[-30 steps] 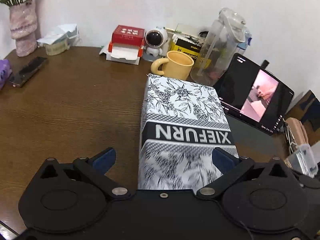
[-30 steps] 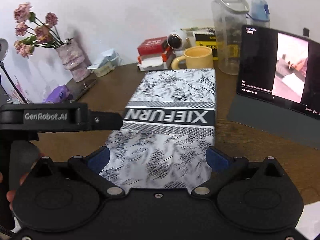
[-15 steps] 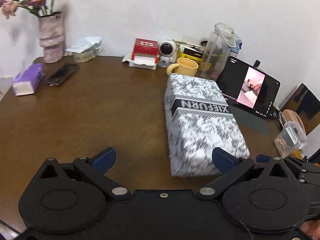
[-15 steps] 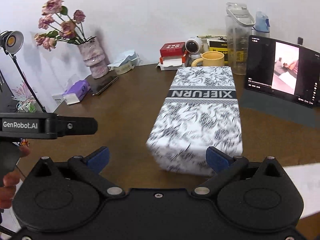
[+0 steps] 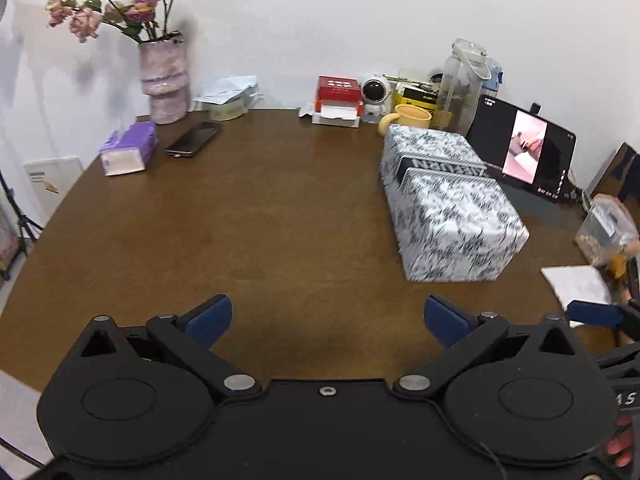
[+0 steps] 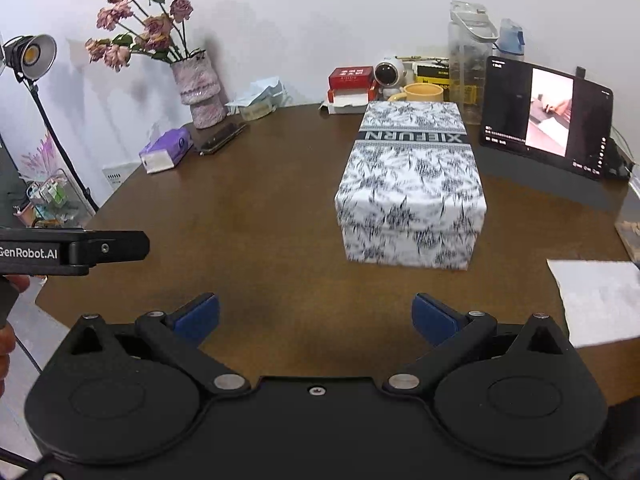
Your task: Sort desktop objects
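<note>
The left gripper (image 5: 326, 316) is hovering over the brown table (image 5: 260, 216) with its blue pads spread wide and holding nothing. The right gripper (image 6: 316, 316) is hovering the same way, spread and empty. The black-and-white patterned box (image 6: 412, 184) is lying on the table, well ahead of both grippers, just beside the tablet (image 6: 548, 116) and touching or almost touching the yellow mug (image 6: 422, 92) behind it. A white paper (image 6: 600, 300) is lying at the right table edge.

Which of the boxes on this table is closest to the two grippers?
The black-and-white patterned box, lettered XIEFURN; the red-and-white box and purple tissue pack sit farther back.
</note>
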`<state>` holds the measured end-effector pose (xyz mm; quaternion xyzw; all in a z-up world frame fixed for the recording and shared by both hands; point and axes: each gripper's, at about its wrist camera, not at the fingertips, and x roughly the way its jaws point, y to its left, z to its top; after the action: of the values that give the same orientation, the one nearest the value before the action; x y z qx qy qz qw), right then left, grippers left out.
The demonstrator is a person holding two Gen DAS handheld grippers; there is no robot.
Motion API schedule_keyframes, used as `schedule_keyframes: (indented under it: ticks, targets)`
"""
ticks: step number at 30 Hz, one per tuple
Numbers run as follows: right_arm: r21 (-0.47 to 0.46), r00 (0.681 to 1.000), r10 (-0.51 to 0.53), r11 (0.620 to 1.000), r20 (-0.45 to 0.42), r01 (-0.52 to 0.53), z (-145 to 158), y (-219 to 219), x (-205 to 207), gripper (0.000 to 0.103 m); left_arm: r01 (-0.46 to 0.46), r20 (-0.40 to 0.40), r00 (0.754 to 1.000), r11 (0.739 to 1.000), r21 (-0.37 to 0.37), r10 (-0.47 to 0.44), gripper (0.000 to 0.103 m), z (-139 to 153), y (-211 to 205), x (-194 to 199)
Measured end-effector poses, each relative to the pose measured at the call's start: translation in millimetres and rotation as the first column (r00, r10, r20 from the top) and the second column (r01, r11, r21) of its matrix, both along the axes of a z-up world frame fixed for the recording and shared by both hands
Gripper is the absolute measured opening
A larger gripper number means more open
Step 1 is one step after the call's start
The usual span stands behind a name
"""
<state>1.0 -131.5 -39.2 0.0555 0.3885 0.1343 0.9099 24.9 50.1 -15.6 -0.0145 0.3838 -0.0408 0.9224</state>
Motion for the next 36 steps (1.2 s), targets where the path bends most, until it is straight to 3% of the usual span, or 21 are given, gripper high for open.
schedule_keyframes:
  ticks: [10, 19, 36]
  targets:
    - [-0.050, 1.000, 0.005, 0.999, 0.003, -0.005, -0.9, 10.9, -41.2, 0.103, -0.054, 0.004, 0.999, 0.998, 0.041, 0.054, 0.103, -4.3, 11.6, -45.4]
    - [-0.067, 1.000, 0.015, 0.998, -0.003, -0.016, -7.4, 14.4, -64.4, 0.103, -0.041, -0.004, 0.999, 0.998, 0.044, 0.041, 0.103, -13.2, 17.6, -72.0]
    - [-0.088, 1.000, 0.022, 0.996, 0.003, -0.021, -7.9, 15.3, -70.6, 0.103, -0.052, -0.005, 0.999, 0.997, 0.064, 0.052, 0.103, -20.5, 13.6, -85.4]
